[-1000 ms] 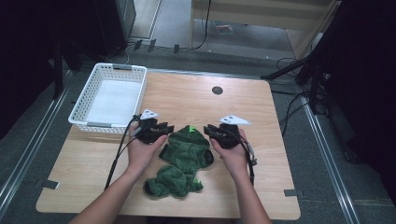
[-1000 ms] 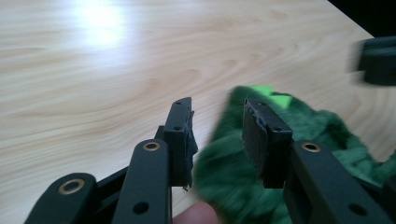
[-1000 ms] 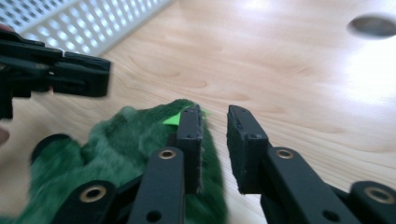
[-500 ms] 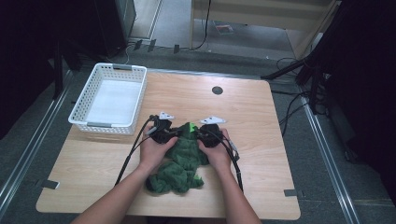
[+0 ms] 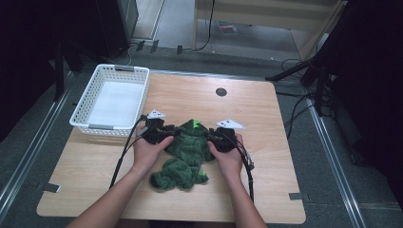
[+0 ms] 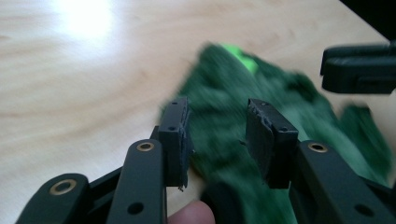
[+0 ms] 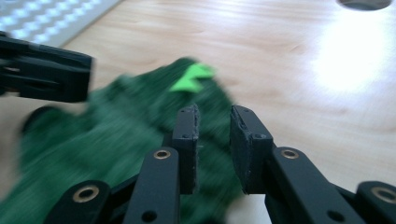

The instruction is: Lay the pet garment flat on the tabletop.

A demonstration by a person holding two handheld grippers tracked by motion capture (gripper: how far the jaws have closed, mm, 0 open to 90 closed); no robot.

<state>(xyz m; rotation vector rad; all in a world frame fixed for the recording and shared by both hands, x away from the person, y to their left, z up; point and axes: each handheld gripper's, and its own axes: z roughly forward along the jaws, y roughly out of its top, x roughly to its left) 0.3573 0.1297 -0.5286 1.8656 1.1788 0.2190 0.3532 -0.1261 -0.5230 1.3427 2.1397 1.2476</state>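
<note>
The green plush toy (image 5: 187, 152) lay on the wooden table (image 5: 266, 142), just right of the white basket (image 5: 111, 99). The left gripper (image 6: 217, 135) and right gripper (image 7: 212, 140) flanked it, jaws just reopening, part open, gripping nothing.

plush toy (image 5: 186, 154) sits mid-table (image 5: 266, 142), left gripper (image 5: 164, 134) on its left, right gripper (image 5: 215, 137) on its right, basket (image 5: 85, 111) off at the far-left corner
</note>
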